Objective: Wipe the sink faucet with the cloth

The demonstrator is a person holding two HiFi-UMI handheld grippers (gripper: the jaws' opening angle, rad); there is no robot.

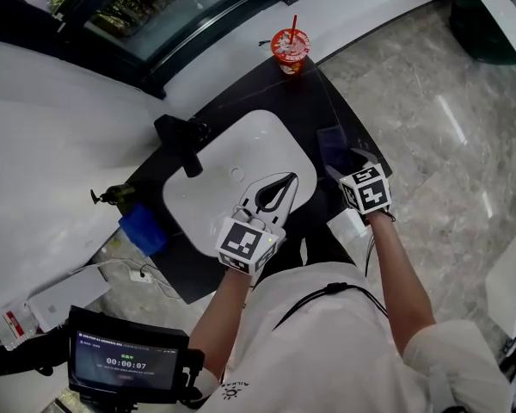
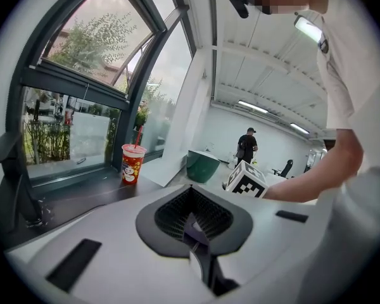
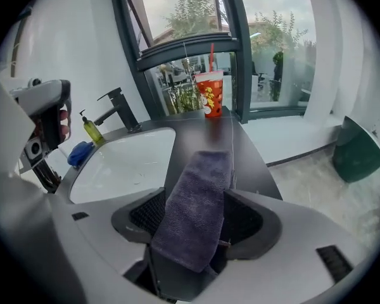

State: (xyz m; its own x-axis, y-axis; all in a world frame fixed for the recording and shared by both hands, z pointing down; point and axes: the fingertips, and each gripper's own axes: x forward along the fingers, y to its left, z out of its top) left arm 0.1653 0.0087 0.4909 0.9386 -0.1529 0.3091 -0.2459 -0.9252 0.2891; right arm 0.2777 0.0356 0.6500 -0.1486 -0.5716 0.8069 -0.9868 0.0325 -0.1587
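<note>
The black faucet [image 1: 185,140] stands at the left rim of the white sink [image 1: 241,149] in a black counter. A dark purple cloth [image 1: 329,138] lies flat on the counter right of the sink. My right gripper [image 1: 337,163] points down at it. In the right gripper view the cloth [image 3: 196,201] runs between the wide-set jaws of this gripper [image 3: 195,223], which is open. My left gripper [image 1: 290,179] hovers over the sink's near right part, shut and empty; its tips meet in the left gripper view [image 2: 191,223]. The faucet [image 3: 118,106] is far from both.
A red cup with a straw [image 1: 290,48] stands at the counter's far end. A soap bottle [image 1: 116,196] and a blue cloth [image 1: 144,229] sit left of the sink. A screen device [image 1: 129,360] is at the lower left. A person [image 2: 246,147] stands far off by a green bin [image 2: 202,165].
</note>
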